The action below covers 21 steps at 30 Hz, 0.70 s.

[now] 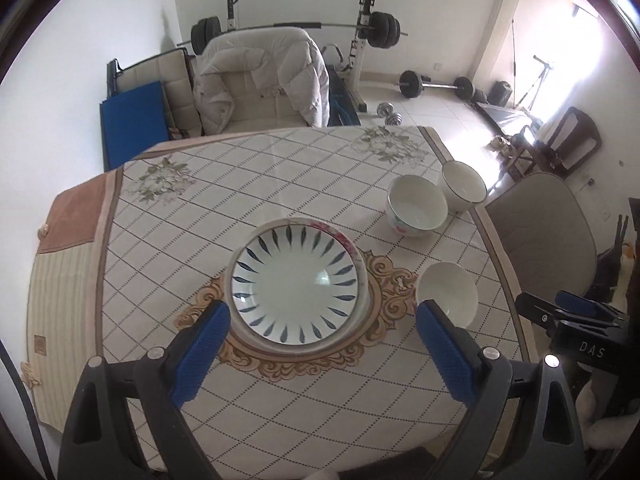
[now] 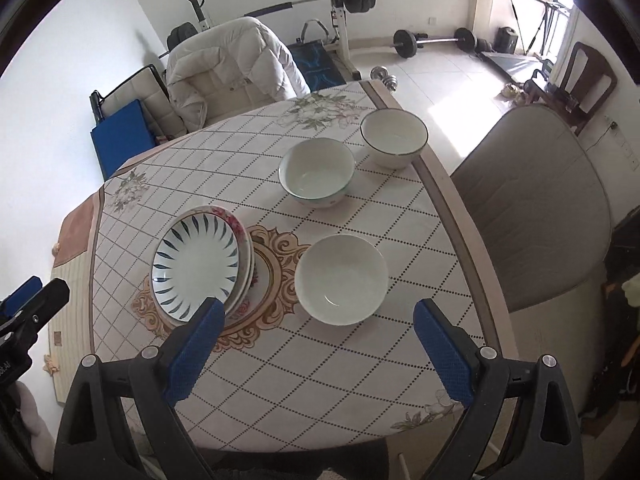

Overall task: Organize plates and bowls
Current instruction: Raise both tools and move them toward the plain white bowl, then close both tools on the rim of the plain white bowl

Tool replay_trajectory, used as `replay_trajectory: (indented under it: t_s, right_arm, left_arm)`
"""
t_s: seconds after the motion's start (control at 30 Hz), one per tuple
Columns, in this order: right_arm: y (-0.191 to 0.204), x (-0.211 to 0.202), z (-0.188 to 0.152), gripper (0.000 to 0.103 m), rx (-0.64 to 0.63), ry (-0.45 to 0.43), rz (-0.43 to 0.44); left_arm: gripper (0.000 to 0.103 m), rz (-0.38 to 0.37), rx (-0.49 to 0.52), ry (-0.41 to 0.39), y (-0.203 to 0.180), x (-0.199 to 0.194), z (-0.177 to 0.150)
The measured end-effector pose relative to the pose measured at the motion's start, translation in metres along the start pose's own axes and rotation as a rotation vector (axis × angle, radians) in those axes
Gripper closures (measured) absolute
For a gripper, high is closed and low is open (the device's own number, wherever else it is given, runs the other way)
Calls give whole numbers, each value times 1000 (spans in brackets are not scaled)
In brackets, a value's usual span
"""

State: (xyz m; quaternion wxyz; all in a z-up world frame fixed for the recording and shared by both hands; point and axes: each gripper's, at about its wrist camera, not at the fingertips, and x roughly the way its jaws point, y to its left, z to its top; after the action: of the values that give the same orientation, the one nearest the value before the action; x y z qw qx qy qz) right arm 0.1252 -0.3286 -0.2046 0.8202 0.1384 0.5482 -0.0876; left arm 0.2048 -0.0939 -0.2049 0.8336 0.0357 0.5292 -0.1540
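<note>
Nearest, left gripper held wide apart above the near table edge, gripping nothing; blue pads flanking the plate stack without touching it. Right gripper likewise spread wide and empty, hovering over the tablecloth, with the plain white bowl seen between its fingers. Each gripper's body cut off by the frame bottom; only a sliver of the other gripper showing at each view's side.

Next, plate stack at the table's centre on the gold scroll medallion. Top plate white with dark blue leaf strokes, holding nothing. Beneath it, rims only: a pink-flowered plate peeking out, and at least 1 more edge below. Exact plate count hard to make out, apparently 3.

Right of the stack, 3 bowls, all upright and holding nothing. Plain white bowl nearest, near the stack but apart from it. Farther back, a floral-sided bowl, then a dark-rimmed bowl near the table's far right edge; these 2 just beside each other, touching or not impossible to tell.

Beyond, 2 padded chairs: 1 at the right, 1 at the far side draped in a white puffy jacket, seat hidden. Farthest, a barbell rack and 1 floor barbell against the wall.
</note>
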Motion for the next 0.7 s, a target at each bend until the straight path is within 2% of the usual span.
replay_trajectory:
  t_s: [0.07,0.17,0.2,0.23,0.3,0.47,0.5,0.53,0.6,0.63,0.67,0.7]
  right_arm:
    - [-30,25,6,6,35,56,36]
    - [-68,67,15,8,96,148,96]
    - [-78,81,17,9,97,175,108]
    - [-86,95,19,11,97,197,112]
    - [-96,122,23,14,80,253,134]
    - [-110,179,26,18,13,353,164]
    - [-112,188,27,21,8,371,170]
    - [-114,197,29,30,3,388,176]
    - [-116,211,33,36,-2,410,190]
    - [-116,216,35,43,-4,419,201]
    - [-115,220,37,50,-10,424,203]
    - [-115,223,40,52,-14,426,196]
  left_arm:
    - [9,-30,12,75,-20,31,4]
    - [21,-63,27,167,-51,74,8]
    - [29,-60,33,194,-60,89,9]
    - [32,-60,41,223,-70,103,11]
    - [45,-56,37,285,-85,132,14]
    - [56,-44,37,397,-107,193,13]
    - [62,-40,32,419,-109,203,12]
    - [64,-43,23,442,-110,211,10]
    - [68,-41,9,475,-110,226,6]
    - [69,-37,2,486,-110,231,4]
    - [73,-38,-6,498,-110,235,2]
    - [80,-42,-16,507,-109,237,1]
